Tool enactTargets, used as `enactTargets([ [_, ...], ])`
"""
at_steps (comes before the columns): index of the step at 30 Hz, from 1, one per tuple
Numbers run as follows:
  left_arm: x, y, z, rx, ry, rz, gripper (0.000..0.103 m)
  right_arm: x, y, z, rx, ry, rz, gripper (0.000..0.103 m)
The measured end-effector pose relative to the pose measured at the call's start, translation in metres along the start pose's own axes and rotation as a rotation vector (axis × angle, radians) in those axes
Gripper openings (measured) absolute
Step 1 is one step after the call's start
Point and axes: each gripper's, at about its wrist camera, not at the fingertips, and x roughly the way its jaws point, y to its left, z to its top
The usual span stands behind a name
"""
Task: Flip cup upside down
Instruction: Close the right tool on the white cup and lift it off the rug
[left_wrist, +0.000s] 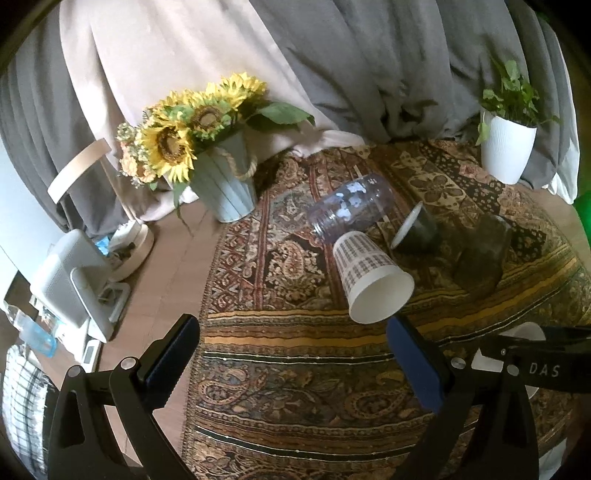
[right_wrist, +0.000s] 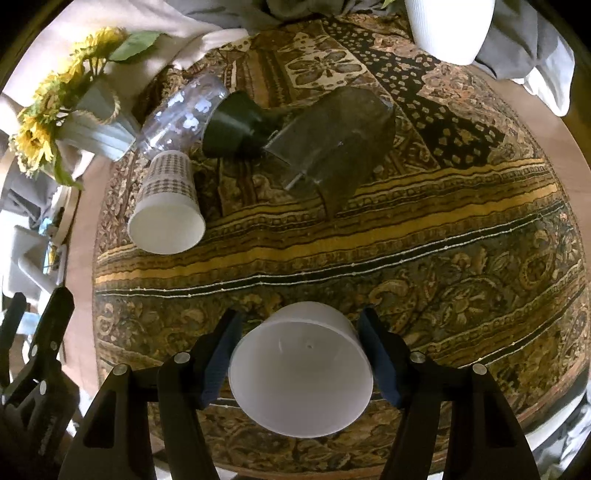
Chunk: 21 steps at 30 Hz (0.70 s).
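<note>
four tipped cups (right_wrist: 167, 206) beyond right gripper's (right_wrist: 299, 354) cup (right_wrist: 301, 373).

text: "DAS" | white letters | on: black arm of right claw (left_wrist: 543, 369) | view: left wrist | other text: unreadable

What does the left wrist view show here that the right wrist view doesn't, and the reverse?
Only the left wrist view: the empty, open left tongs and the potted plant's leaves.
Only the right wrist view: the right tongs flanking a plain white cup.
Both: the patterned paper cup on its side, the clear jar, the sunflowers.
</note>
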Motion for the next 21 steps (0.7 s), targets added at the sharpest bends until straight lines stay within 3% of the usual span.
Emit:
enactTargets([
  [5, -0.002, 0.005, 0.000, -0.007, -0.002, 0.022, 0.103, -0.002, 0.011, 0.006, -0.016, -0.038, 0.008, 0.066],
  [16, -0.004, 0.017, -0.006, -0.059, 0.014, 0.050, 0.103, -0.001, 0.024, 0.005, -0.057, 0.030, -0.008, 0.066],
  [21, -0.005, 0.018, -0.007, -0.057, 0.013, 0.087, 0.103, -0.003, 0.027, 0.008, -0.065, -0.043, -0.001, 0.066],
])
